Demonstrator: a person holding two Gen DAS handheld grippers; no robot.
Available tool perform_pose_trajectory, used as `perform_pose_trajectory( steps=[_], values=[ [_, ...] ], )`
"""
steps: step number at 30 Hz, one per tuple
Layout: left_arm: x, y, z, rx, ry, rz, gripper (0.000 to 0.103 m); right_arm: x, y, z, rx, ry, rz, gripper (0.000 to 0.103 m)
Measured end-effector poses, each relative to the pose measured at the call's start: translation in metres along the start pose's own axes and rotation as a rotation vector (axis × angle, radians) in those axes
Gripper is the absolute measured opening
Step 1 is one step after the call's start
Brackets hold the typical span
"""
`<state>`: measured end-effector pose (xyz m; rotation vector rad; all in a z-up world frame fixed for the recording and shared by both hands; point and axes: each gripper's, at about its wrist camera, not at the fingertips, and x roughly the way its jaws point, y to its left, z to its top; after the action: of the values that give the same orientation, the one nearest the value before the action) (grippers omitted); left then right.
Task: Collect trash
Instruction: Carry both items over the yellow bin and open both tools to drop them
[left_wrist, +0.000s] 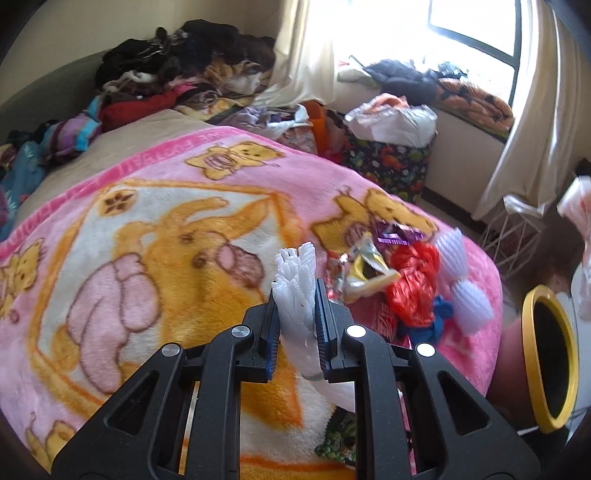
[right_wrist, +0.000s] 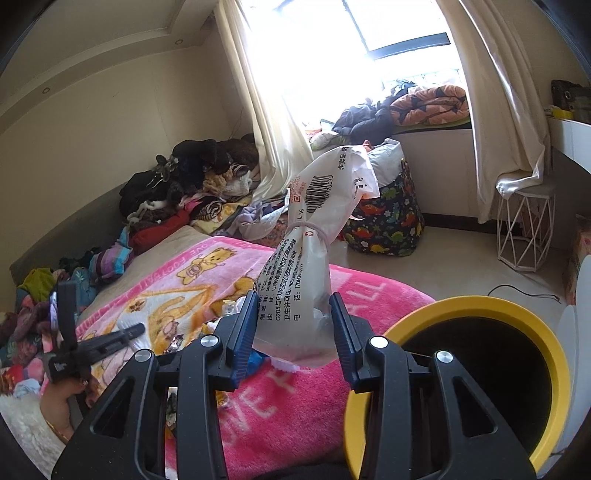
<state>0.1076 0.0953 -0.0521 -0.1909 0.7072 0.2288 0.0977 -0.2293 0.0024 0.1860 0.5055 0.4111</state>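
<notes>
My left gripper is shut on a white foam net sleeve, held just above the pink cartoon blanket. To its right a trash pile lies on the blanket: a gold wrapper, a red plastic bag, and two white foam nets. My right gripper is shut on a white printed plastic bag tied with a rubber band. It holds the bag upright, left of the yellow-rimmed bin. The same bin stands off the bed's right edge.
Clothes are heaped at the bed's far end. A dinosaur-print bag and a white wire stool stand on the floor by the curtained window. A hand holds the left gripper's handle at the lower left.
</notes>
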Motion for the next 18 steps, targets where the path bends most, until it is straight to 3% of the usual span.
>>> perform_pose_trajectory(
  steps=[6,12,18],
  values=[
    [-0.023,-0.002,0.018,-0.037,-0.061,-0.053,0.012,-0.011,-0.012,-0.002,0.018,-0.010,-0.031,0.037],
    [-0.040,-0.044,0.029,0.011,-0.099,-0.140,0.012,-0.022,-0.034,-0.007,0.051,-0.001,-0.086,0.038],
    [-0.042,-0.095,0.026,0.068,-0.084,-0.232,0.012,-0.031,-0.059,-0.022,0.076,0.045,-0.151,0.038]
  ],
)
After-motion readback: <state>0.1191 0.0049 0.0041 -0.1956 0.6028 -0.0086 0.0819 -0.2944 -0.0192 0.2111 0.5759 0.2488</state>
